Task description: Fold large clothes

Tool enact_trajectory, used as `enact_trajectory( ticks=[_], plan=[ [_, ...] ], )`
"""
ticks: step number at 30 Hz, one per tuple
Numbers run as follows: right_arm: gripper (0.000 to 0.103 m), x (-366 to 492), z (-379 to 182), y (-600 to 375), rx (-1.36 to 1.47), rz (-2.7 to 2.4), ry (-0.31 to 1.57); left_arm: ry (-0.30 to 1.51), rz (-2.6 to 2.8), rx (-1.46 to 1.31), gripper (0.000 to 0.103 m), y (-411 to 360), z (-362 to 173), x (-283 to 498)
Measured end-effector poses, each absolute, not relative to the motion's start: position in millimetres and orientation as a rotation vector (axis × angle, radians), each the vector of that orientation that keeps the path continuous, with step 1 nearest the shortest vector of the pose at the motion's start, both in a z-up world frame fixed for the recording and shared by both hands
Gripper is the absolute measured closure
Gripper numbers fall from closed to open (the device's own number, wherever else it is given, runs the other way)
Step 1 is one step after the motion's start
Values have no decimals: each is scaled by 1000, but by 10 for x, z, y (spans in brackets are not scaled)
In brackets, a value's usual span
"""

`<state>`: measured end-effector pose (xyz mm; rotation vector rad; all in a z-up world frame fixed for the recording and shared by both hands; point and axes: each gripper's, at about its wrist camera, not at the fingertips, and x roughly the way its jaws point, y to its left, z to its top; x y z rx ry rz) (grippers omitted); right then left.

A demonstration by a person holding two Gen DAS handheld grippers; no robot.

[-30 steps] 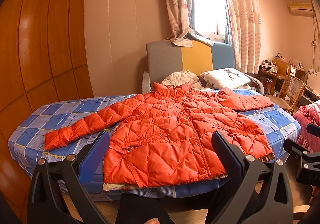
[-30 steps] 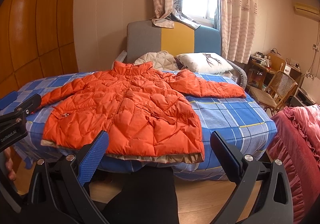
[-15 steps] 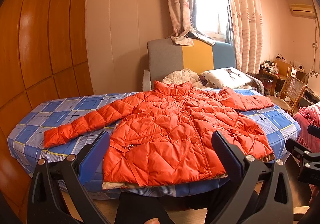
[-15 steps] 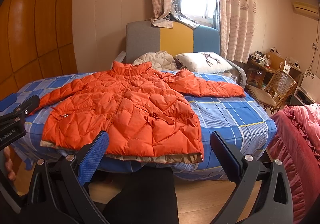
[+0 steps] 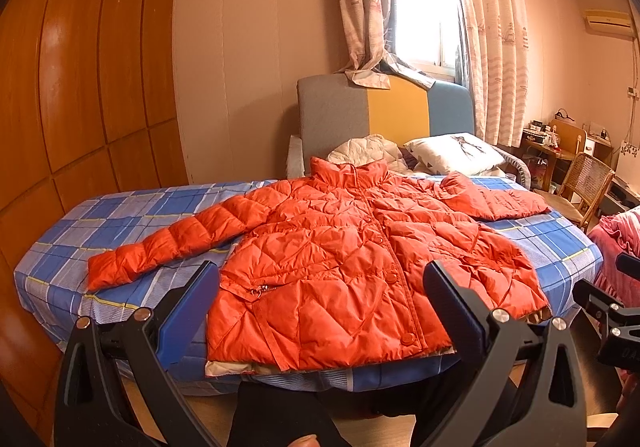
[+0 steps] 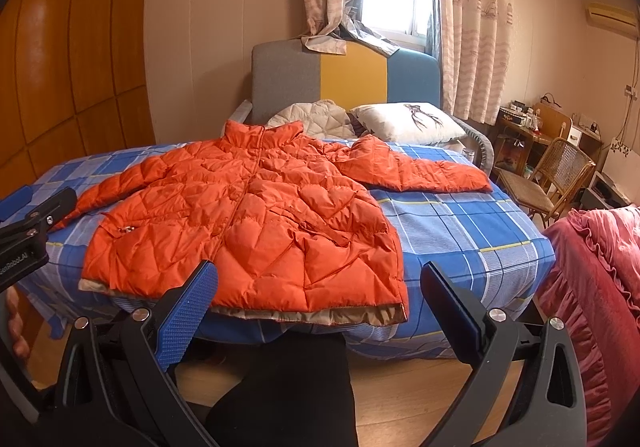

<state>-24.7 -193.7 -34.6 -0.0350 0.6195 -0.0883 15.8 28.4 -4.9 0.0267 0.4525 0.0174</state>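
Plainly, the orange quilted down jacket (image 5: 344,255) will handle soft, puffy and light, and its shiny shell looks slippery, so a pinch on a thin, firm part seems safest: a cuff, the hem corner, or the shoulder seam, rather than a fat padded panel that would squash and slide. It lies face up and buttoned on the blue plaid bed (image 6: 472,223), collar toward the headboard, hem overhanging the near edge with a beige lining showing underneath. One sleeve stretches toward the left edge of the bed, the other toward the right edge near the pillow. Both the left tongs (image 5: 320,299) and the right tongs (image 6: 318,297) are spread wide and empty, held short of the near edge, touching nothing. No fold has been made.
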Motion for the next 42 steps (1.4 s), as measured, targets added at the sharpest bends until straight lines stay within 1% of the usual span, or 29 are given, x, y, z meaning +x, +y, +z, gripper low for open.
enact_trajectory(
  ticks=[9,14,16,22,32,36,39,40,42],
  plan=[
    [3,3,-571,-2130,34,-90,694,538,29,-26,2,457,-288,432],
    [3,457,-672,-2493,158,-133,761,600,-11,-52,2,485,-402,737],
    [3,630,-719,-2643,175,-170,775,626,-43,-78,2,500,-449,905],
    [3,1191,-953,-3108,183,-295,838,676,9,-35,2,511,-606,1355],
    [3,2292,-1401,-4067,299,-480,928,780,31,-20,2,499,-870,2105],
    [9,2705,-1546,-4476,359,-556,956,783,25,0,2,388,-917,2339],
    [11,2962,-1610,-4703,381,-606,963,798,30,6,2,346,-977,2516],
    [14,3039,-1627,-4759,385,-615,965,803,30,3,2,341,-989,2566],
    [14,3217,-1664,-4907,385,-651,972,813,37,5,2,313,-1038,2679]
  ],
)
